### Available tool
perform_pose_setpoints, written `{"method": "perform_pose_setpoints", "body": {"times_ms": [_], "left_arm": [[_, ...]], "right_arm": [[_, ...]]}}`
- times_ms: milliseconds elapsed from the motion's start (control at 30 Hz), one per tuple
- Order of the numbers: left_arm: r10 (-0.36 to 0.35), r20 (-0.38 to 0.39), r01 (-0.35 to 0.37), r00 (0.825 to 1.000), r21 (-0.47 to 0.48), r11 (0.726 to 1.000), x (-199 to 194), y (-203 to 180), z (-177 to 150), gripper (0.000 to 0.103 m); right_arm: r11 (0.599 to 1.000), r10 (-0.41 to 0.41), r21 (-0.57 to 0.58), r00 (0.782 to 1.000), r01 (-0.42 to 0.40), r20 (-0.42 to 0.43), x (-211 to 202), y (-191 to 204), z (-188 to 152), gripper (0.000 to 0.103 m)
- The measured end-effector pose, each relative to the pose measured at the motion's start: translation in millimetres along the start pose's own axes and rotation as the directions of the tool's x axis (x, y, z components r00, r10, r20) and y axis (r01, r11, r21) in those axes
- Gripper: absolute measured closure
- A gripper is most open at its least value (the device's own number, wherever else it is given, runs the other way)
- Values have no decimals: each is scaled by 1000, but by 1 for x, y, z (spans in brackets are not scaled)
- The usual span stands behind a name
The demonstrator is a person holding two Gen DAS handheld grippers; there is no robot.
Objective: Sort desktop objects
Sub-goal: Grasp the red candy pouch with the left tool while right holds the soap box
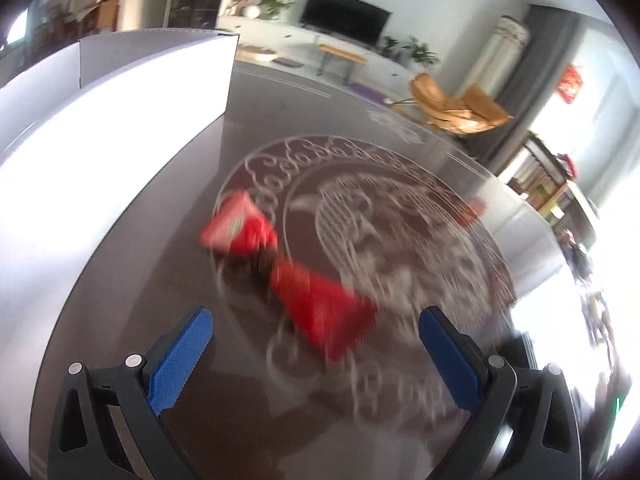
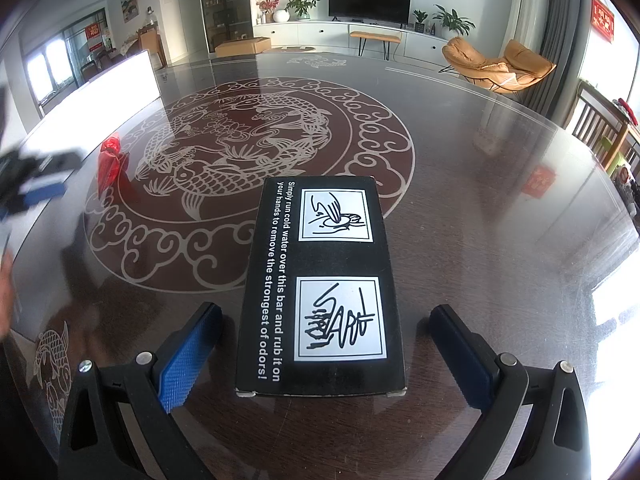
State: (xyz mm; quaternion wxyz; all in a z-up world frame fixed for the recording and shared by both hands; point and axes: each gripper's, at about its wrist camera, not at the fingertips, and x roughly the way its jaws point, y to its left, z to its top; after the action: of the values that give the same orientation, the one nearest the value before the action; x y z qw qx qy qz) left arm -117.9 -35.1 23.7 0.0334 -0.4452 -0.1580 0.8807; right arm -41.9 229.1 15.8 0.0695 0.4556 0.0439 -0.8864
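We take the black box as our landmark: it lies flat on the dark table, printed face up, white instruction text running along its left side and two square pictograms stacked along its length. Its long axis points away from us, toward the koi medallion etched in the tabletop, and its far end overlaps the medallion's cloud border. Our right gripper straddles the near half of the box, fingers spread wide, one blue pad just off its left edge and the other off its right edge, neither touching it.

Well to the left of the box and farther away, a red wrapped candy sits on the medallion's outer ring. In the left wrist view the same red candy is motion-blurred, pinched at the middle with two flared ends, its length running diagonally from far left to near right. Our left gripper hovers over its near end with fingers apart, the pads clear on either side.

Beyond the candy, left of the box, stands a white container; we cannot see what it holds.
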Motion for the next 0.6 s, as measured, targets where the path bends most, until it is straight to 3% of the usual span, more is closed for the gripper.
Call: {"method": "perform_pose_setpoints", "body": {"times_ms": [133,167,233,300,367,600], "left_arm": [[152,-94,-149,984,37,988,44,-11,20,0],[184,-81,-178,980,66,982,46,-16,20,0],[198,-54,-191,979,121,974,45,-21,16,14],[208,-9,-203,978,184,962,37,-24,10,65],[192,9,-189,981,229,955,28,-23,1,85],[64,21,-67,998,290,955,-22,-25,-67,86]], "right_arm": [[1000,0,0,1000,0,0,0,0,0,0],[1000,-1,0,1000,1,0,0,0,0,0],[1000,0,1,1000,0,0,0,0,0,0],[1000,-1,1,1000,1,0,0,0,0,0],[1000,-1,1,1000,1,0,0,0,0,0],[1000,-1,1,1000,1,0,0,0,0,0]]}}
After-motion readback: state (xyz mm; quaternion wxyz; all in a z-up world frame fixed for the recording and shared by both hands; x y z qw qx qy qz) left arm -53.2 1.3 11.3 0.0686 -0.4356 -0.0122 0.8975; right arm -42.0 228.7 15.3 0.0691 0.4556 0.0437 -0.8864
